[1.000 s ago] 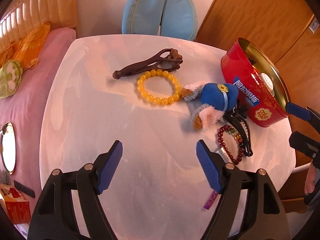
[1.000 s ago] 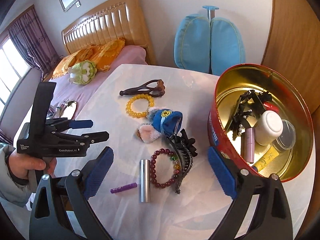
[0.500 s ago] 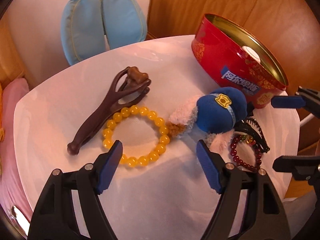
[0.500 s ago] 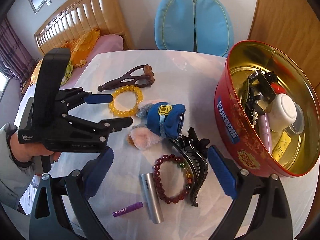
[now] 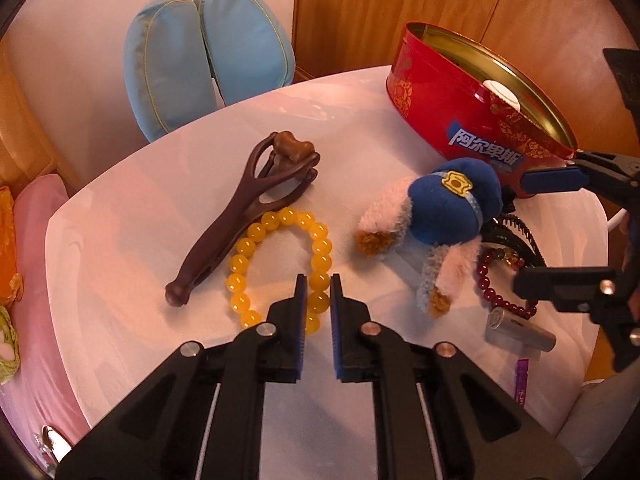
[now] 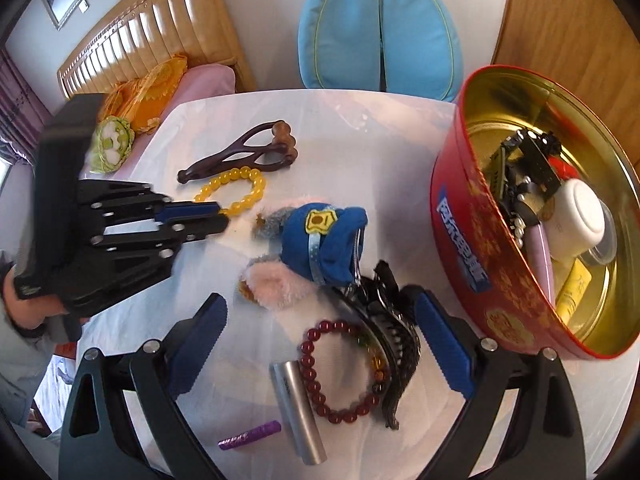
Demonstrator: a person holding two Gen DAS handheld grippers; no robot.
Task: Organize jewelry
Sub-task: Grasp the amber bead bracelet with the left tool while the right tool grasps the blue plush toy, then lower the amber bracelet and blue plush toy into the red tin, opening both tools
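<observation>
A yellow bead bracelet (image 5: 280, 264) lies on the white table (image 5: 360, 128) beside a brown wooden massager (image 5: 244, 208). My left gripper (image 5: 319, 284) is shut on the bracelet's near right beads; it also shows in the right wrist view (image 6: 216, 216) with the bracelet (image 6: 240, 188). My right gripper (image 6: 320, 336) is open and empty above a dark red bead bracelet (image 6: 340, 372) and a black hair claw (image 6: 392, 344). A red round tin (image 6: 460, 216) at the right holds a clip, a jar and tubes.
A blue and pink plush toy (image 6: 312, 248) lies mid-table. A silver tube (image 6: 298, 412) and a purple stick (image 6: 250, 434) lie near the front edge. A blue cushioned chair (image 6: 380, 40) stands behind the table and a bed (image 6: 160, 76) at the left.
My left gripper has moved forward onto the yellow bracelet and closed on its beads. My right gripper has moved closer over the red bracelet and hair claw, still open.
</observation>
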